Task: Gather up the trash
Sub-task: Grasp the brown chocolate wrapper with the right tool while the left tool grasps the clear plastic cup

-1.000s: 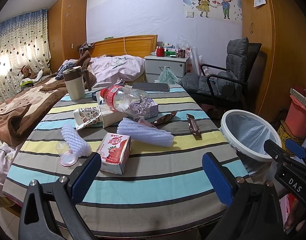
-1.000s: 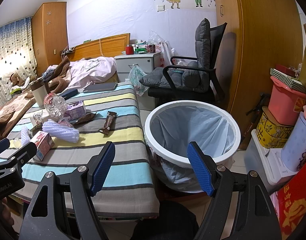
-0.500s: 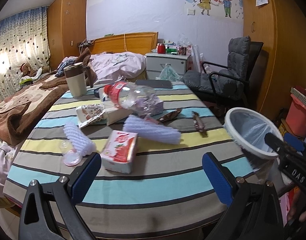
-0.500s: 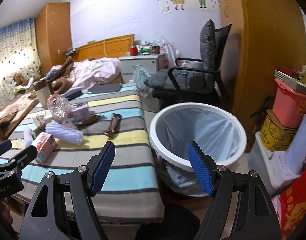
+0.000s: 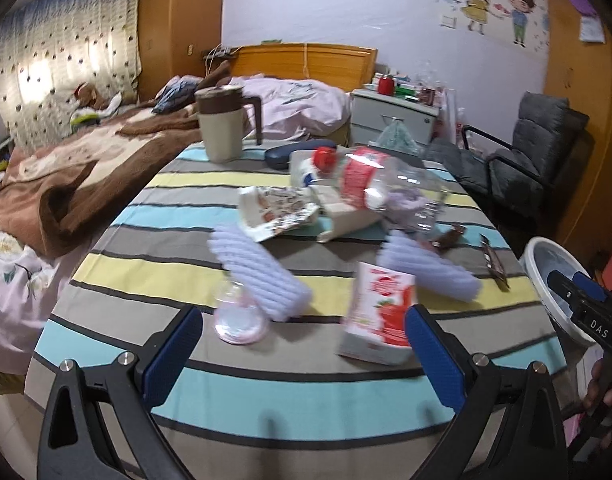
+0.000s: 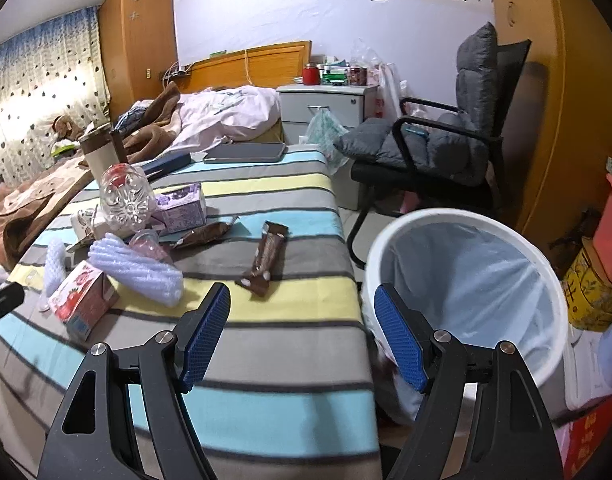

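Two blue-padded fingers of the left gripper spread wide across the bottom of the left wrist view, holding nothing, poised low over the near edge of the striped tablecloth. Between them, just beyond the tips, lie a clear plastic cup and a white foam fruit sleeve; a red juice carton sits just inside the right finger, partly hidden by it. Further up the frame are a second foam sleeve, a crushed clear bottle with a red cap, an opened snack packet and a beige lidded jug. At the right edge, the white trash bin shows behind the other tool, with a hand gripping it in the lower right corner.

In the right wrist view, the right gripper is also spread wide and empty, straddling the table's corner: its left finger over the cloth, its right finger in front of the lined bin, which fills the right centre. A brown wrapper lies just above the left finger, another further left, beside a purple carton. A grey office chair stands behind the bin.
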